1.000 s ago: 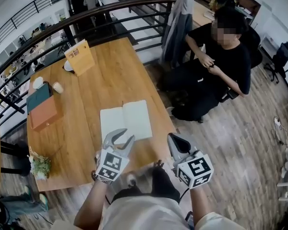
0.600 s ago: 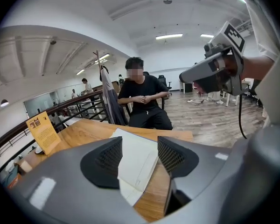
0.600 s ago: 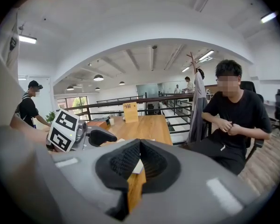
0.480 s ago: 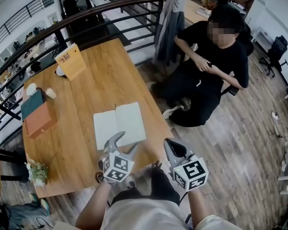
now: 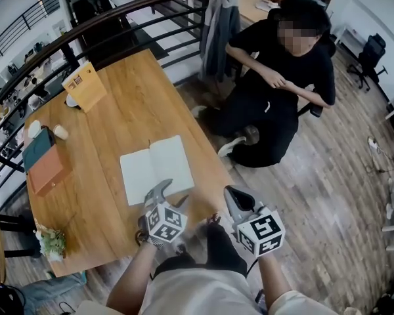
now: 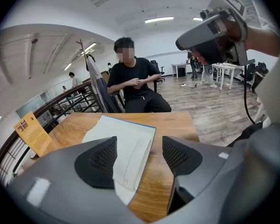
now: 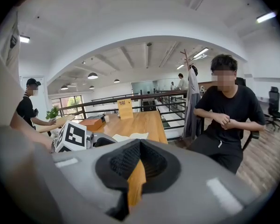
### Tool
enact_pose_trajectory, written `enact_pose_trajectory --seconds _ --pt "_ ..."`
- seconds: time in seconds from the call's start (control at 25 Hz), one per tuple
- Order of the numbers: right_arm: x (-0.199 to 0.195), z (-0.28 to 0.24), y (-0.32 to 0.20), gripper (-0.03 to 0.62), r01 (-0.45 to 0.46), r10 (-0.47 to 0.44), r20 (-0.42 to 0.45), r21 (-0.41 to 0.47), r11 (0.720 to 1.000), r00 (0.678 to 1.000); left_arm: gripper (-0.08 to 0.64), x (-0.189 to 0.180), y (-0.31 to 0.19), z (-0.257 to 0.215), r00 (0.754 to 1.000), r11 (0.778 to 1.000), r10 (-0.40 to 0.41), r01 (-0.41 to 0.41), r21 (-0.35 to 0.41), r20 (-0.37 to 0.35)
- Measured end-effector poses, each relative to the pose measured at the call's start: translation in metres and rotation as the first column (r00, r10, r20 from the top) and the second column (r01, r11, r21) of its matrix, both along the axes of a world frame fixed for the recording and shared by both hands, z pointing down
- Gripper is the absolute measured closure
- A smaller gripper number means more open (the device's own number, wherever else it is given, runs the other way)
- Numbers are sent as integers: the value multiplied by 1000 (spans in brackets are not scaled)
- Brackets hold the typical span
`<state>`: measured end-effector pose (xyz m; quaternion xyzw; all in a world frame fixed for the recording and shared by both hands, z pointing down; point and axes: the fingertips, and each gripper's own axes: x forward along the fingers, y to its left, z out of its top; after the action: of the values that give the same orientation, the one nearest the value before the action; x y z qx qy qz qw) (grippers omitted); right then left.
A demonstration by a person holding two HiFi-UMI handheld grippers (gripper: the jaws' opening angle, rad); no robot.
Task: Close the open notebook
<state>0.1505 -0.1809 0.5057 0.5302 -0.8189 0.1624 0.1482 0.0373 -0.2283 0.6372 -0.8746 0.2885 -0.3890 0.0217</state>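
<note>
Mid-frame, open notebook (image 5: 156, 169) lies flat; left gripper (image 5: 169, 194), jaws just spread wide with nothing gripped, should hook its right edge and fold leftward; right gripper (image 5: 236, 195) pinched together, idle.

White-paged notebook (image 5: 156, 169), wood-grain table (image 5: 138, 104)

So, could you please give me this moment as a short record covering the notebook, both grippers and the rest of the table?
notebook: open, lying flat on the wooden table, pages up
left gripper: jaws wide apart, just been opening; the notebook's near corner shows between them, not gripped
right gripper: jaws together, empty, right of the notebook
also on table: yellow sign, orange box, small plant
bystander: person in black seated beyond the table
</note>
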Motion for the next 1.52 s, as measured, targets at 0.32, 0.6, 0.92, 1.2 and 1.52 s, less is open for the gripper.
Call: enact_pose_trajectory --seconds 0.32,0.6,0.92,1.2,1.52 --pt "10 4 5 592 -23 23 3 -18 1000 1000 245 12 -5 24 997 999 -24 22 28 70" --pt "18 12 7 592 -46 46 3 -36 998 999 247 15 -14 44 985 997 -29 16 79 170" --pt "20 18 6 592 -59 59 5 -55 997 998 287 18 -27 55 973 994 -17 -9 110 231" --pt "20 23 5 592 -60 61 6 -61 996 998 313 20 -25 60 972 994 -10 -15 105 233" --pt "15 23 3 592 -54 55 7 -62 997 998 404 22 -19 59 978 995 4 -25 98 209"
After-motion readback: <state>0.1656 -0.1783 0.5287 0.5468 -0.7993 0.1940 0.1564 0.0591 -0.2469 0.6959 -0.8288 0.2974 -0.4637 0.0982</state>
